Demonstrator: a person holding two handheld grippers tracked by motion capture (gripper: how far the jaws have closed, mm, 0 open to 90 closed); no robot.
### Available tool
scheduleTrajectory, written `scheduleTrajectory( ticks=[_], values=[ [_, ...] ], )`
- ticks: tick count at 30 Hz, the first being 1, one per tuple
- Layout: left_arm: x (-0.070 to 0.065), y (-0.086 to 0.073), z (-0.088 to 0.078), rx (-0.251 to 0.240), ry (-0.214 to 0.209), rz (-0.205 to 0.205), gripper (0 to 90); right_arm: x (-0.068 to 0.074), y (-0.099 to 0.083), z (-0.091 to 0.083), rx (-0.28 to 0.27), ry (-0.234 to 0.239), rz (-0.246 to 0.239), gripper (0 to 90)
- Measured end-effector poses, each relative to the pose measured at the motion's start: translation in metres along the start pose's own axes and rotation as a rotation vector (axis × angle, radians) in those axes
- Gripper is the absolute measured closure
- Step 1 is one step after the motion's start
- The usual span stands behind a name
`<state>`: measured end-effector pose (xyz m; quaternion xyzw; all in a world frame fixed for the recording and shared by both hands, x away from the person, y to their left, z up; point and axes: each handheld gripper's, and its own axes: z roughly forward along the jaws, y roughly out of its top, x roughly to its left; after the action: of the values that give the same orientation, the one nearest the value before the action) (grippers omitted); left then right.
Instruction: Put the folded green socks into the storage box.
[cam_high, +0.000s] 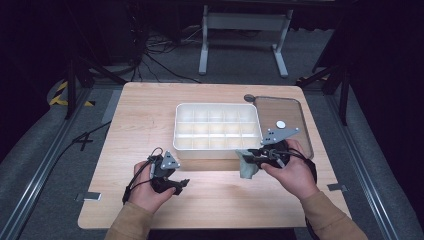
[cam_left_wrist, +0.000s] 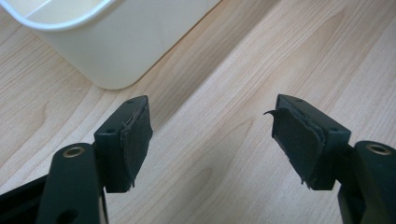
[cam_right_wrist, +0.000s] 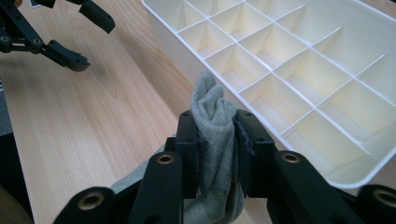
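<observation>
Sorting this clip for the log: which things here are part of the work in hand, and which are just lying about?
In use:
- grey cloth, pinched in the right gripper
- white divided box, right beside the cloth
- left gripper, open over bare wood

Lying about:
- tray with a small white disc
- dark round piece at the tray's corner

The person's 2 forearms in tan sleeves came in from the near edge, each hand around a black two-jaw gripper. The left gripper (cam_high: 184, 183) lay low, pointing right, its jaws standing wide apart with nothing between them. The right gripper (cam_right_wrist: 217, 140) pointed left, its jaws pinched on a grey-green crumpled cloth (cam_right_wrist: 214, 126).
</observation>
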<state>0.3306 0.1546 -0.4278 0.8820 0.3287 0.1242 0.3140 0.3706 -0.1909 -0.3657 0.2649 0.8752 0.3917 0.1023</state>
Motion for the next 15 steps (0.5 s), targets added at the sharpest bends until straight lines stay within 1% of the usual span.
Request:
scheduleTrajectory(
  ticks=[4, 9, 12, 15],
  values=[
    [0.000, 0.000, 0.000, -0.002, -0.004, -0.004, 29.0, -0.006, 0.005, -0.003, 0.007, -0.012, -0.019, 72.8],
    [0.001, 0.000, -0.002, -0.003, -0.004, -0.008, 28.9, -0.016, 0.014, -0.005, 0.021, -0.007, -0.067, 72.8],
    [0.002, -0.001, -0.002, -0.006, -0.001, -0.002, 28.9, -0.019, 0.018, -0.006, 0.021, -0.010, -0.073, 72.8],
    [0.002, -0.002, -0.003, -0.005, -0.003, -0.012, 28.9, -0.024, 0.024, -0.007, 0.019, -0.011, -0.068, 72.7]
  ],
)
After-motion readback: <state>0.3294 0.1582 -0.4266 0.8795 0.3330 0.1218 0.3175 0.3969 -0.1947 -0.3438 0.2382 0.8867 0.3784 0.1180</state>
